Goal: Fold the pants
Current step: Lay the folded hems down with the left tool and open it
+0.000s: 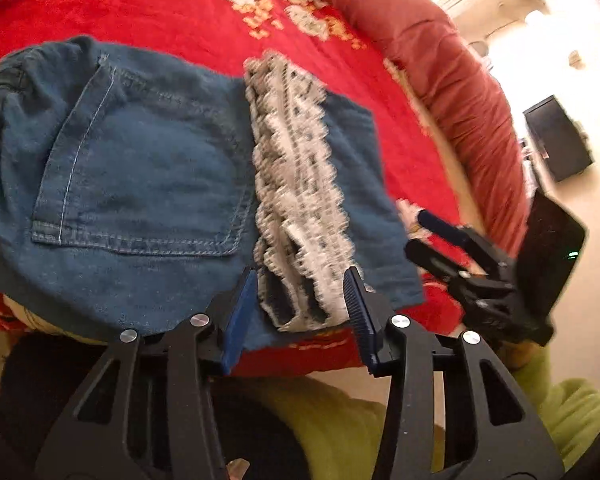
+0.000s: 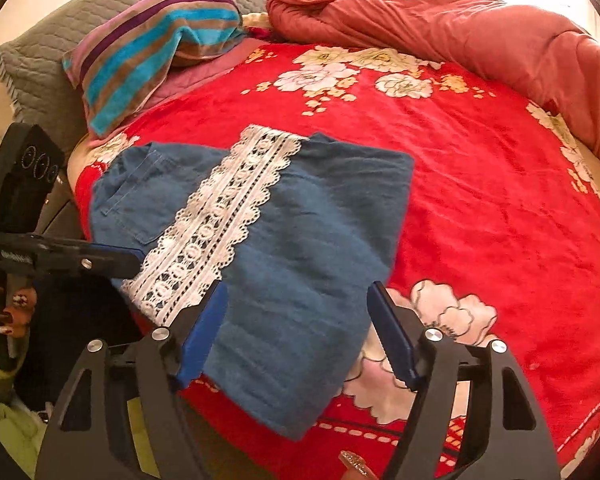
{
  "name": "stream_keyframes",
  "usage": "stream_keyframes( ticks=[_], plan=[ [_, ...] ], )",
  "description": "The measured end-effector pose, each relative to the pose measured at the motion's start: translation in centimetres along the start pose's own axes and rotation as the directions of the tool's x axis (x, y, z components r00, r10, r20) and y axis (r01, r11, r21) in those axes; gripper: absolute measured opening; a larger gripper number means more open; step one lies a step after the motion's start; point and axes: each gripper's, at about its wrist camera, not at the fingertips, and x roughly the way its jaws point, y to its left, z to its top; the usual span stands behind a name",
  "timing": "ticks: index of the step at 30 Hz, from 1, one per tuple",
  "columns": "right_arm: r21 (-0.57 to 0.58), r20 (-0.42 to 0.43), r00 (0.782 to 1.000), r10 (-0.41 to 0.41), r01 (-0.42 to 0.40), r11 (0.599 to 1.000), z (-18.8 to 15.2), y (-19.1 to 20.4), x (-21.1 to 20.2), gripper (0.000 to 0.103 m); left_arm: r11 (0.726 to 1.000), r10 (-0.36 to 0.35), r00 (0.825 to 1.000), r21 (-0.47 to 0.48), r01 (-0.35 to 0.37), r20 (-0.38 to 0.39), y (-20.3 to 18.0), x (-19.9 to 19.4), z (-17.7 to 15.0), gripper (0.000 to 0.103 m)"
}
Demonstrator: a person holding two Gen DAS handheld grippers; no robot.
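The blue denim pants (image 1: 148, 160) lie folded on the red flowered blanket (image 1: 172, 12), back pocket up, with a white lace band (image 1: 296, 184) across them. My left gripper (image 1: 300, 312) is low over the near end of that lace; the lace sits between its blue pads without being pinched, and the jaws stand partly apart. In the right wrist view the pants (image 2: 312, 248) and lace (image 2: 220, 216) fill the middle. My right gripper (image 2: 298, 316) hangs open above the near corner of the denim. The left gripper (image 2: 136, 260) reaches in from the left to the lace's edge.
A striped pillow (image 2: 152, 44) and a grey quilted pillow (image 2: 40, 60) lie at the bed's head. A rolled pink-red duvet (image 2: 460, 28) runs along the far side. The right gripper (image 1: 420, 232) is just off the pants' right edge. A hand with painted nails (image 2: 16, 312) holds the left tool.
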Motion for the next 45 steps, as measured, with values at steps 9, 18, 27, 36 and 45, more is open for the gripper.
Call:
stream_keyframes(
  ticks=[9, 18, 27, 36, 45],
  plan=[
    [0.011, -0.021, 1.0, 0.015, -0.015, 1.0, -0.8, 0.0, 0.9, 0.07, 1.0, 0.025, 1.0, 0.013, -0.025, -0.015, -0.5, 2.5, -0.4, 0.013],
    [-0.05, -0.012, 0.999, 0.051, -0.051, 0.997, -0.6, 1.9, 0.4, 0.059, 0.987, 0.1, 0.995, 0.123, -0.101, 0.014, -1.6, 0.5, -1.1, 0.01],
    [-0.128, -0.081, 0.996, -0.035, 0.024, 0.991, -1.8, 2.9, 1.7, 0.059, 0.969, 0.167, 0.986, 0.181, -0.168, 0.025, -1.8, 1.3, -1.5, 0.017],
    [-0.092, -0.099, 0.994, -0.053, 0.044, 0.995, -2.8, 2.1, 2.3, 0.061, 0.966, 0.176, 0.984, 0.187, -0.177, 0.02, -1.8, 1.7, -1.4, 0.018],
    [-0.065, -0.091, 0.995, -0.032, 0.026, 0.998, -2.7, 2.0, 2.1, 0.061, 0.967, 0.175, 0.984, 0.186, -0.176, 0.02, -1.9, 1.7, -1.4, 0.019]
  ],
)
